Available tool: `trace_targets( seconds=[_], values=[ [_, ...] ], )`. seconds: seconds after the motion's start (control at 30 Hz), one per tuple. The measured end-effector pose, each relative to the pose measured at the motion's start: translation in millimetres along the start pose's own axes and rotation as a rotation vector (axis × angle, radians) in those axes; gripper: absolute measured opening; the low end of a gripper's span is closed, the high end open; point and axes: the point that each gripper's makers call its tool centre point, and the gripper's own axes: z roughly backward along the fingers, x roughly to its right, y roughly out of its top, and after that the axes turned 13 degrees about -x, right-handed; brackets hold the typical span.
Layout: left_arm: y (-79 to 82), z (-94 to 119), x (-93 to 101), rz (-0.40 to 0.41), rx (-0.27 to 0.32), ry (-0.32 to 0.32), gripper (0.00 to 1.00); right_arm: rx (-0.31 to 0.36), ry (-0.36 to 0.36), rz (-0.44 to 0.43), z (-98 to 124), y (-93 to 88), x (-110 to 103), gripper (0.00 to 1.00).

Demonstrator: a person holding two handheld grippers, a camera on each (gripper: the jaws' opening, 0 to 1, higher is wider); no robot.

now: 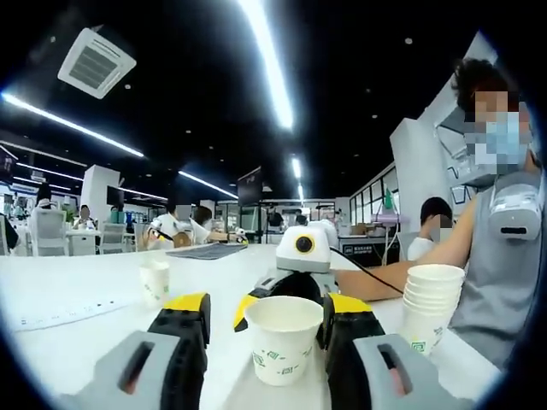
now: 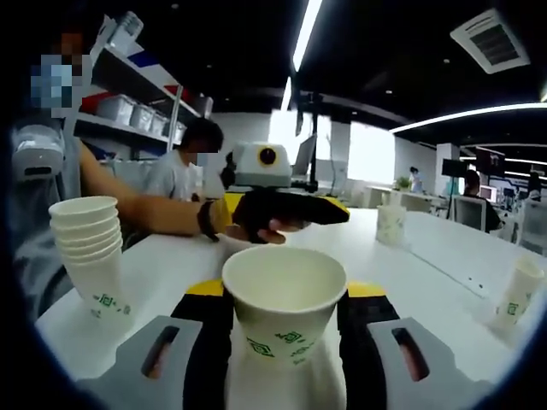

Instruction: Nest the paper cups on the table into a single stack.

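Left gripper view, left to right: lone paper cup upright on white worktop; left claw spread, near cup between its jaws, touching the right one; stack of nested cups at right. Right gripper view: same stack at left; right claw pinching centre cup; two more cups, far cup and edge cup.

paper cup: matt white paper; table: smooth, glossy white
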Motion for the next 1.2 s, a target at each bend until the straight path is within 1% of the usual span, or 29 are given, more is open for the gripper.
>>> trace_targets(
  seconds=[0.13, 0.17, 0.23, 0.27, 0.3, 0.33, 0.4, 0.43, 0.5, 0.53, 0.6, 0.67, 0.7, 0.73, 0.8, 0.83, 0.9, 0.97, 1.03, 1.1, 1.2],
  values=[
    [0.3, 0, 6.1, -0.011, -0.011, -0.012, 0.58, 0.021, -0.013, -0.008, 13, 4.7, 5, 0.51],
    [0.1, 1, 7.5, -0.008, -0.019, -0.023, 0.61, 0.027, -0.016, -0.010, 16, 5.9, 3, 0.51],
    [-1.5, 3, 12.1, 0.020, -0.044, -0.050, 0.71, 0.039, -0.015, -0.019, 22, 8.2, -2, 0.51],
    [0.0, 6, 13.0, 0.026, -0.050, -0.054, 0.74, 0.040, -0.015, -0.021, 24, 9.0, -4, 0.50],
    [2.8, 11, 16.5, 0.049, -0.061, -0.062, 0.74, 0.036, -0.021, -0.025, 26, 9.5, -4, 0.50],
    [5.2, 14, 18.8, 0.050, -0.063, -0.060, 0.74, 0.033, -0.026, -0.030, 27, 9.9, -3, 0.50],
    [8.9, 21, 26.4, 0.031, -0.086, -0.042, 0.73, 0.032, -0.030, -0.040, 32, 13.8, -6, 0.50],
    [10.0, 27, 33.0, 0.012, -0.113, -0.039, 0.72, 0.030, -0.038, -0.045, 35, 16.6, -6, 0.50],
    [13.2, 35, 42.3, -0.001, -0.135, -0.038, 0.70, 0.033, -0.039, -0.048, 40, 21.6, -8, 0.50],
    [15.3, 39, 46.9, -0.003, -0.138, -0.045, 0.70, 0.035, -0.035, -0.053, 41, 24.4, -10, 0.50],
    [19.9, 46, 56.0, 0.006, -0.134, -0.060, 0.70, 0.034, -0.034, -0.059, 45, 27.5, -7, 0.50],
    [20.2, 50, 62.6, 0.006, -0.146, -0.057, 0.71, 0.032, -0.030, -0.057, 49, 31.8, -10, 0.50],
    [19.0, 53, 66.1, -0.008, -0.160, -0.047, 0.71, 0.030, -0.029, -0.058, 50, 32.8, -9, 0.50],
    [18.9, 55, 68.9, -0.011, -0.163, -0.046, 0.72, 0.031, -0.028, -0.055, 53, 35.4, -13, 0.50],
    [19.3, 60, 77.0, -0.013, -0.168, -0.047, 0.77, 0.036, -0.020, -0.057, 59, 43.0, -19, 0.50],
    [21.4, 62, 82.9, -0.014, -0.160, -0.054, 0.80, 0.036, -0.018, -0.057, 62, 46.8, -23, 0.50],
    [24.5, 66, 96.2, -0.010, -0.160, -0.067, 0.80, 0.033, -0.009, -0.040, 68, 56.2, -34, 0.50],
    [26.7, 69, 103.0, -0.027, -0.166, -0.055, 0.80, 0.024, -0.007, -0.027, 73, 65.6, -44, 0.50],
    [27.8, 70, 114.8, -0.038, -0.168, -0.062, 0.81, 0.020, -0.003, -0.017, 79, 75.7, -54, 0.50],
    [29.6, 72, 125.6, -0.031, -0.152, -0.079, 0.82, 0.018, 0.002, -0.026, 83, 84.6, -63, 0.50],
    [29.3, 73, 130.2, -0.015, -0.142, -0.071, 0.80, 0.017, 0.010, -0.038, 88, 96.0, -80, 0.50]
  ],
)
